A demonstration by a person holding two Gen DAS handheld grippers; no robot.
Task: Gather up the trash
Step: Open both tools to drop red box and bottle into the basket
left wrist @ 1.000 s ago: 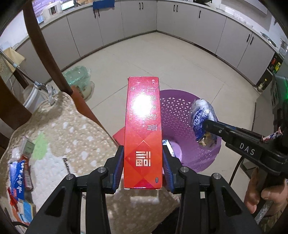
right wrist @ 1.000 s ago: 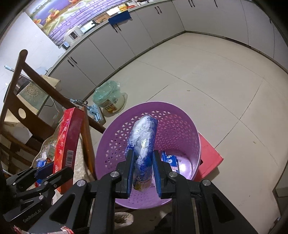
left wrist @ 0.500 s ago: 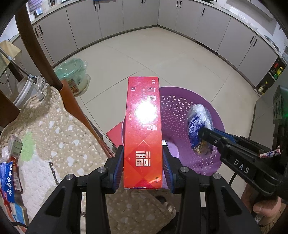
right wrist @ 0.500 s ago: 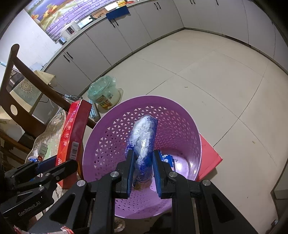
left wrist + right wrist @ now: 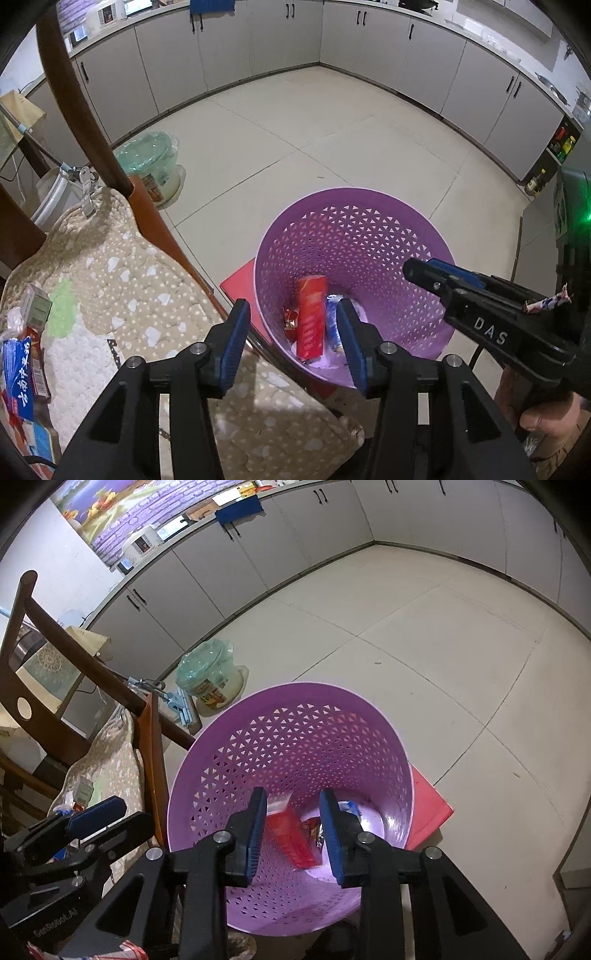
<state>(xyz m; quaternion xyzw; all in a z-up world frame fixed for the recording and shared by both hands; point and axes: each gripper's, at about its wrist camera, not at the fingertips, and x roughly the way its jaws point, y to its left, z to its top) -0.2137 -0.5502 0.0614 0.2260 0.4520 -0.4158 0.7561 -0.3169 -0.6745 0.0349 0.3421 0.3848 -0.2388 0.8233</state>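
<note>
Purple basket [image 5: 354, 236]: round plastic, lattice of triangular holes, open top, upright on tiled floor, one side over flat red mat.
Red box [image 5: 311, 317]: long carton, glossy, lying inside basket, leaning against wall, one end on bottom.
Blue-white wrapper [image 5: 333, 325]: crumpled bag, just beside box, on bottom.
Small red-gold wrapper [image 5: 290, 318]: other side of box; possibly foil, too small to tell.

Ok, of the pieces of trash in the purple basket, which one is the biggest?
The long red box, leaning against the wall of the purple basket. The blue-and-white packet beside it and the small red wrapper on its other side are much smaller.
</note>
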